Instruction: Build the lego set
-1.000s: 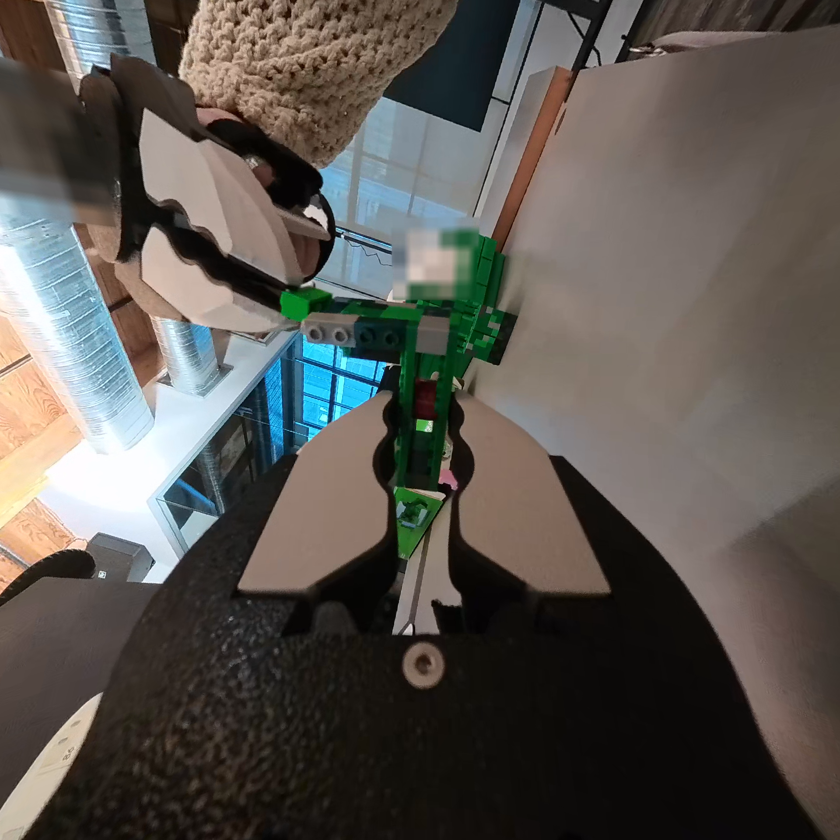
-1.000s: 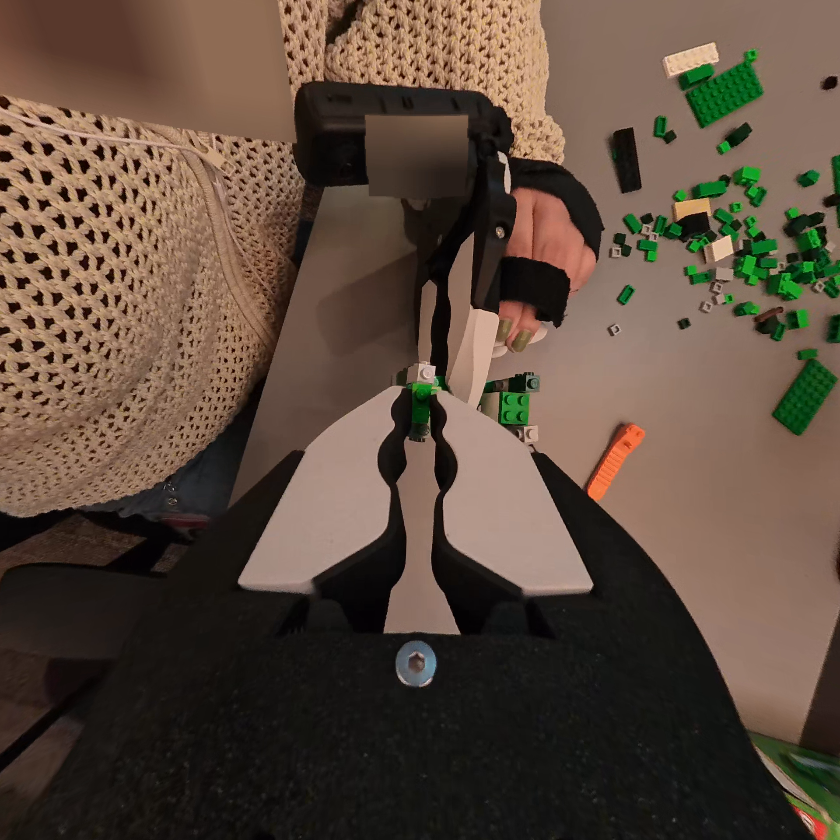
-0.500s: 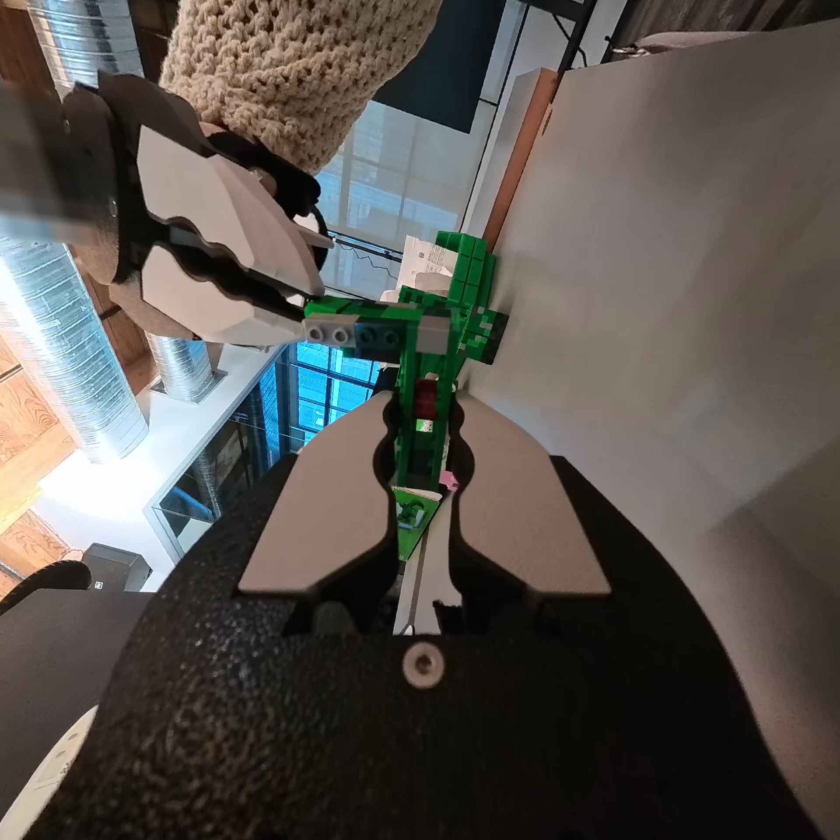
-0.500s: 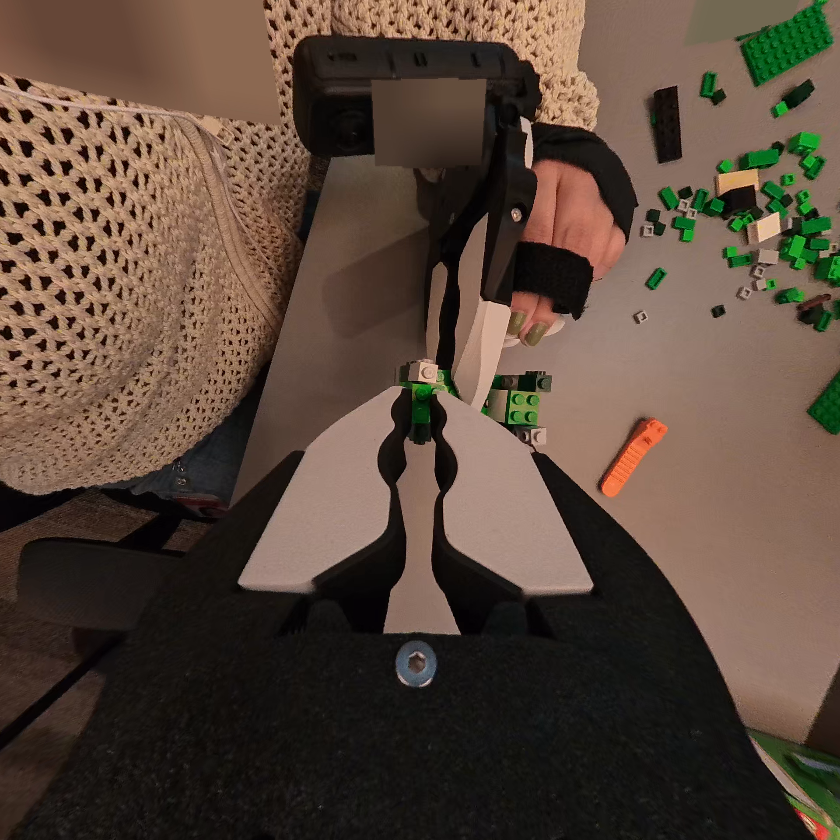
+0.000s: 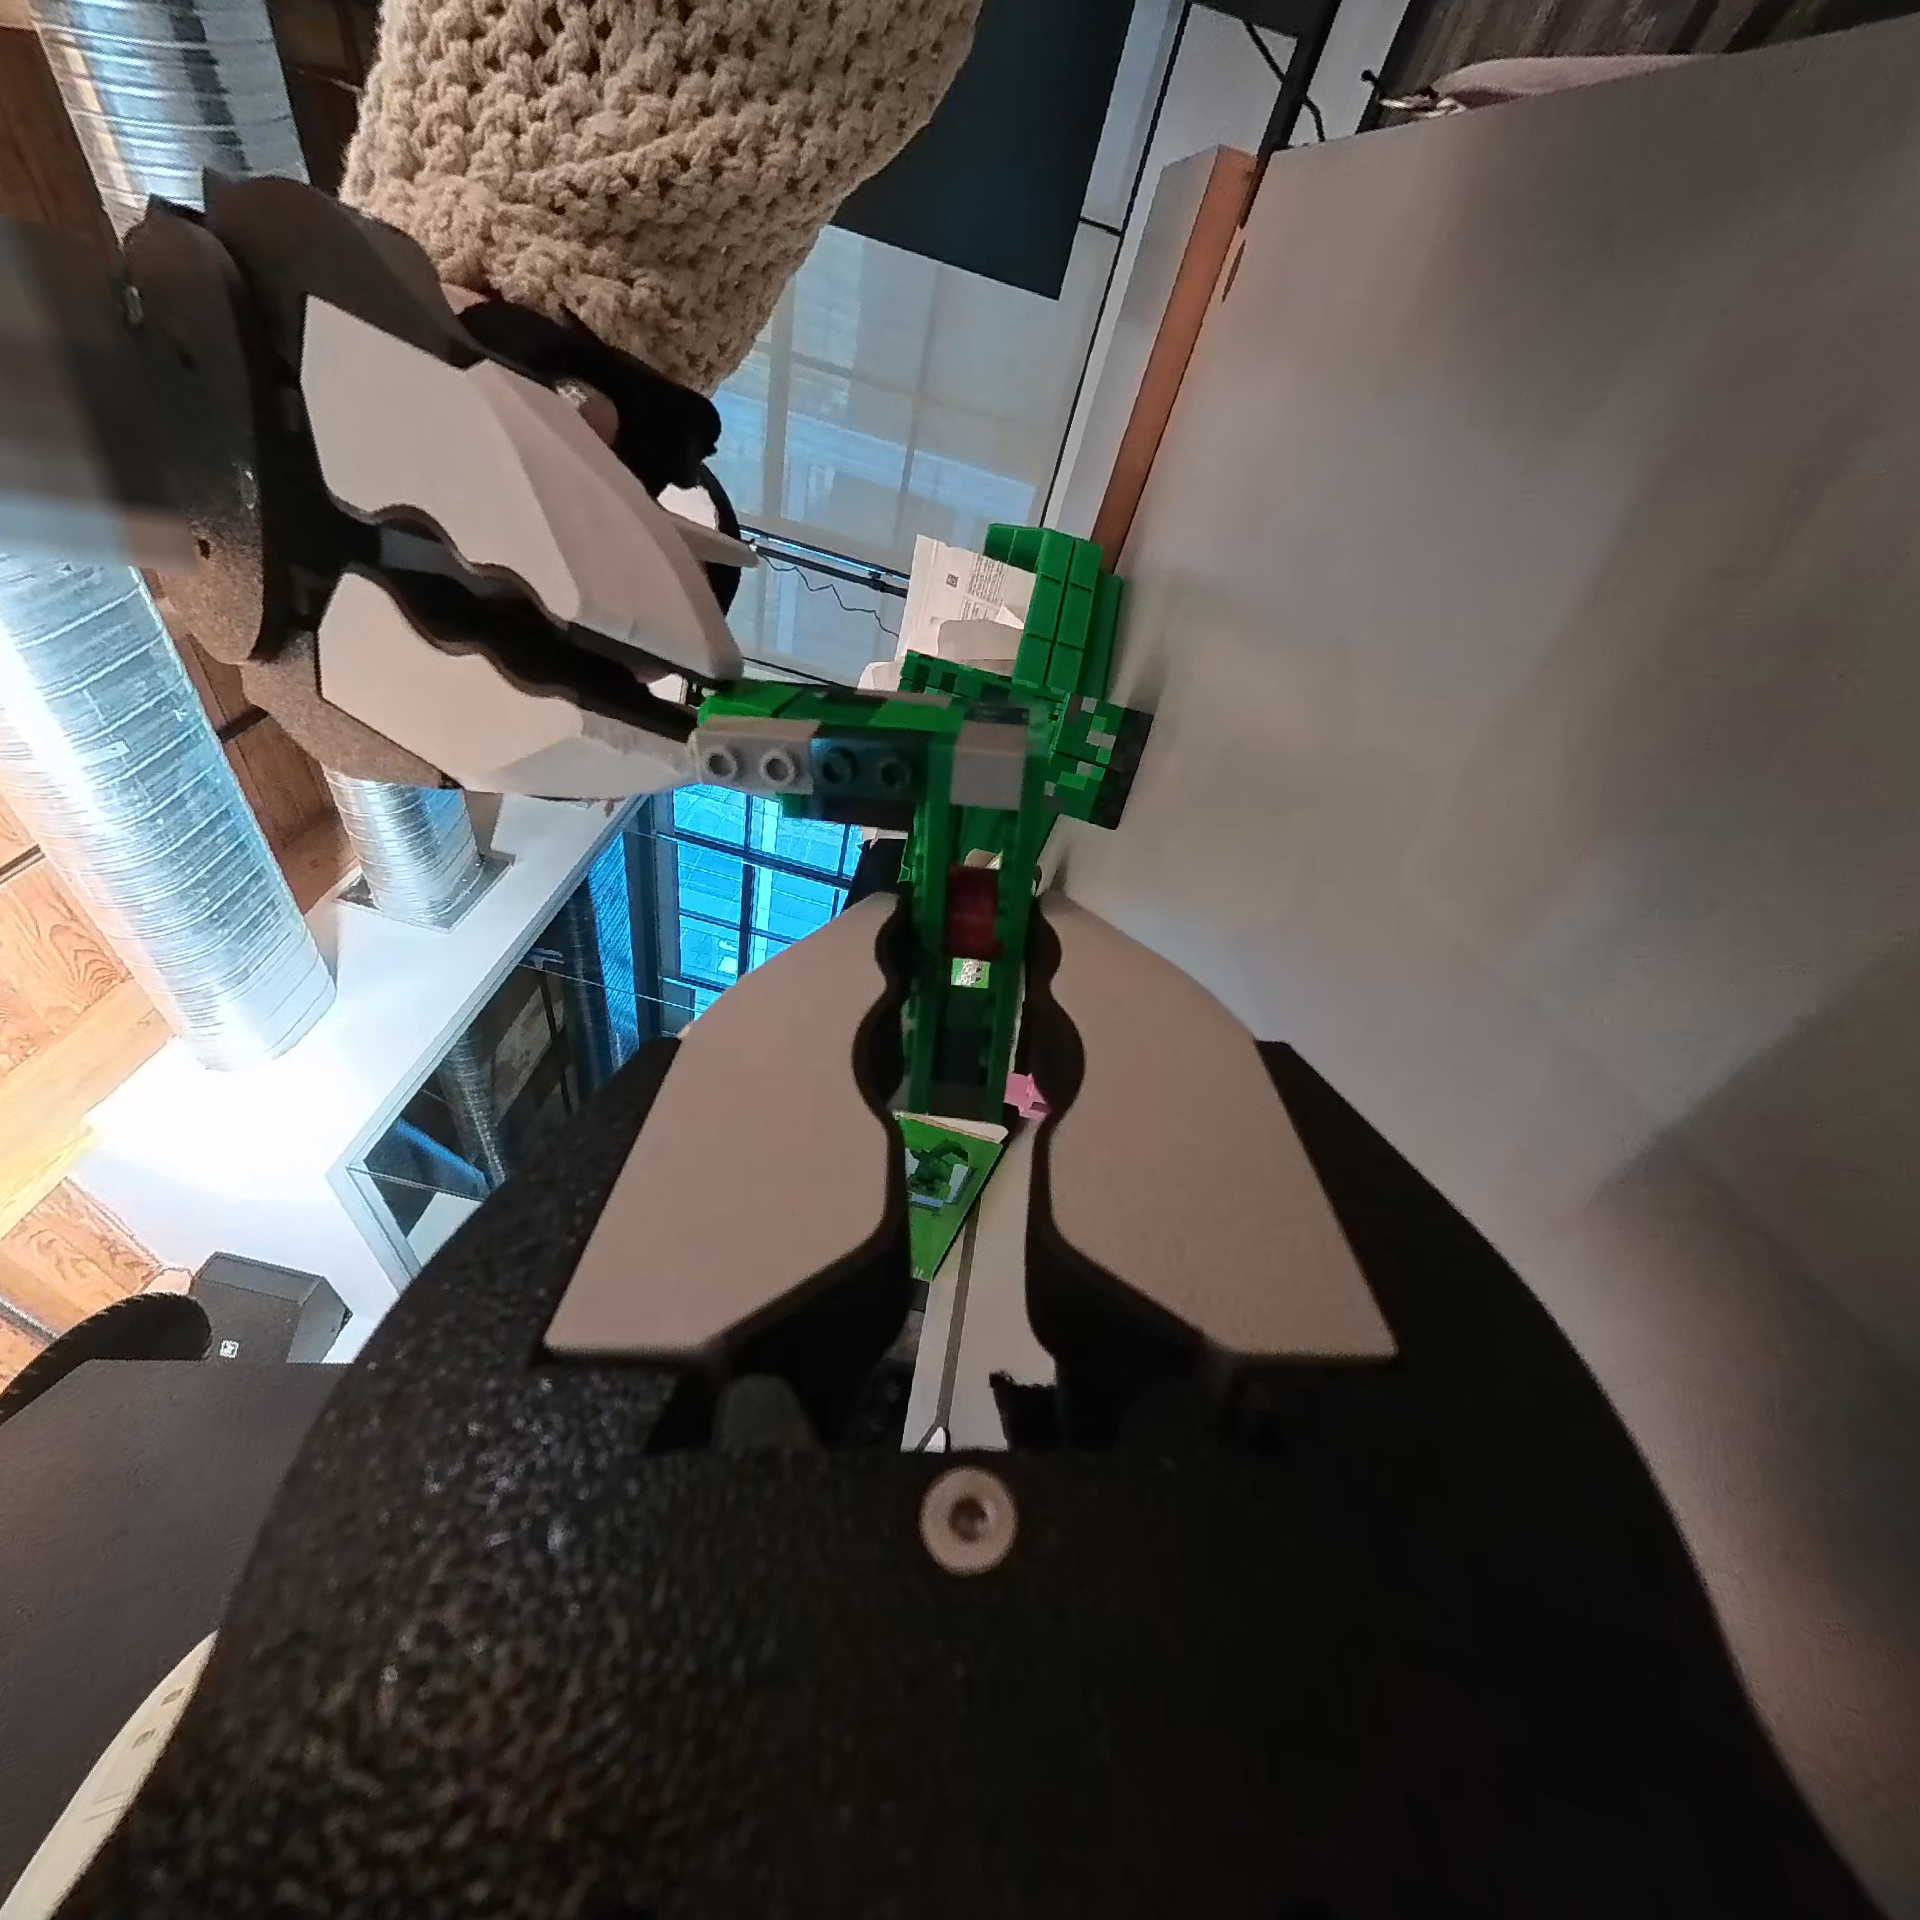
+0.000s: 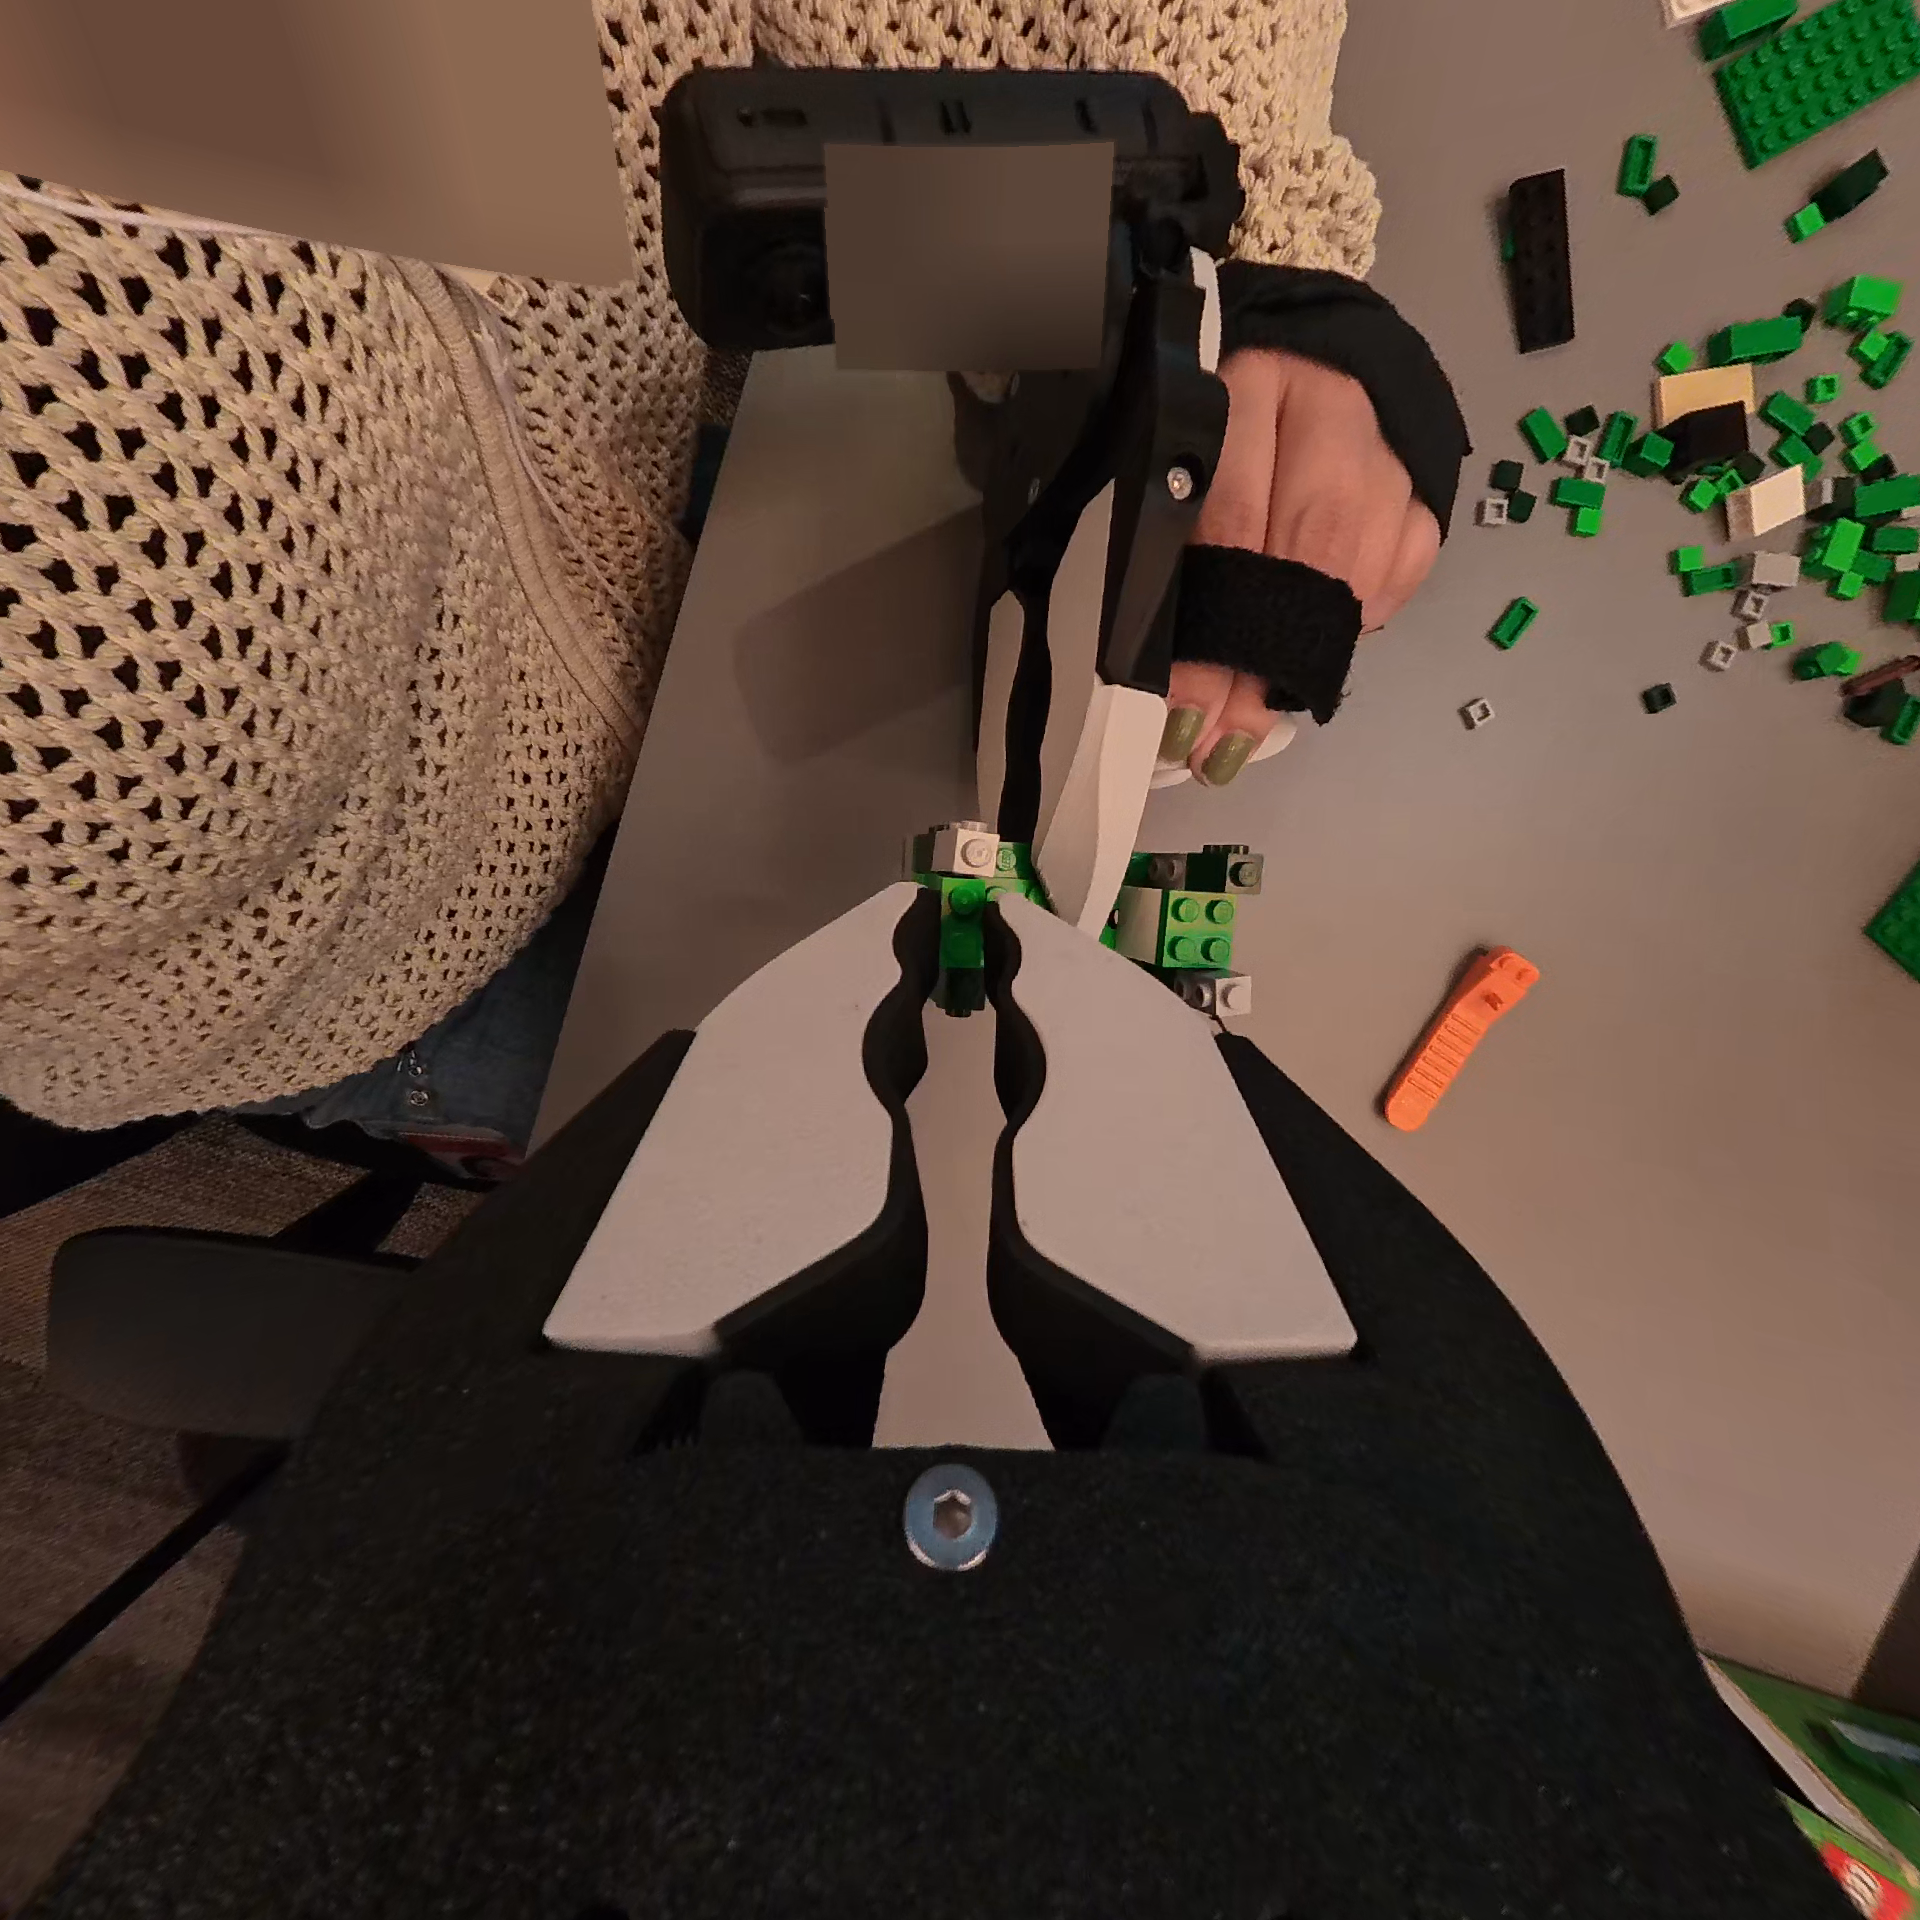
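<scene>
My left gripper (image 5: 966, 925) is shut on the green lego model (image 5: 977, 831), held off the grey table (image 5: 1558, 623). The model has a side arm of grey and dark bricks (image 5: 821, 764). My right gripper (image 6: 961, 904) is shut on a small green brick (image 6: 961, 935) and holds it against the top of that arm's outer end. In the left wrist view the right gripper (image 5: 696, 717) comes in from the upper left. In the right wrist view the left gripper (image 6: 1081, 831) points down at the model (image 6: 1184, 920).
A pile of loose green, white and grey bricks (image 6: 1818, 499) lies at the right of the table. An orange brick separator (image 6: 1455, 1039) lies near the model. A green plate (image 6: 1818, 73) and a black plate (image 6: 1538, 260) lie farther off. A booklet (image 6: 1849, 1818) is at the lower right corner. Across from one pair of fingers to the other is roughly 5 cm.
My right gripper has moved in with the small green brick from beyond the arm's end onto the top of the arm. My left gripper keeps its hold on the model.
</scene>
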The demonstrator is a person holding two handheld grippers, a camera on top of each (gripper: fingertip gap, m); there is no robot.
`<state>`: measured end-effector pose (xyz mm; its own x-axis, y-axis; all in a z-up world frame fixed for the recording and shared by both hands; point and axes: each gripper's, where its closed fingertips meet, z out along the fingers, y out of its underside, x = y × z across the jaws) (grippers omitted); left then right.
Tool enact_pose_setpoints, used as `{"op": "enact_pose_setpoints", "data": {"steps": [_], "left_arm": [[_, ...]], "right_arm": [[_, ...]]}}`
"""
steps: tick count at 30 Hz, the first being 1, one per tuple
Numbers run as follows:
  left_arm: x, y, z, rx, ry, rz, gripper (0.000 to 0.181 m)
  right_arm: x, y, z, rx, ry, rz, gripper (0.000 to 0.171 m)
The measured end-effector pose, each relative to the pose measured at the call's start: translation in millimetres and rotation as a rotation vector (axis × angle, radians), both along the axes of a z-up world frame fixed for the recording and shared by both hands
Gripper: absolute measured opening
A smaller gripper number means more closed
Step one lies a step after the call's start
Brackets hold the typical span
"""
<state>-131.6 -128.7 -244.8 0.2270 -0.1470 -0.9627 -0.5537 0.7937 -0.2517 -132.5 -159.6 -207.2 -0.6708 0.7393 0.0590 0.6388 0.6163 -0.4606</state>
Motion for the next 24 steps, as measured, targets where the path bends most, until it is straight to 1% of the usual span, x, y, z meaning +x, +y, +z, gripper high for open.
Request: {"op": "enact_pose_setpoints", "data": {"steps": [24], "left_arm": [[0.0,-0.1,-1.8,0.003,0.013,0.001,0.020]], "right_arm": [[2.7,2.3,-0.4,0.004,-0.016,-0.014,0.010]]}}
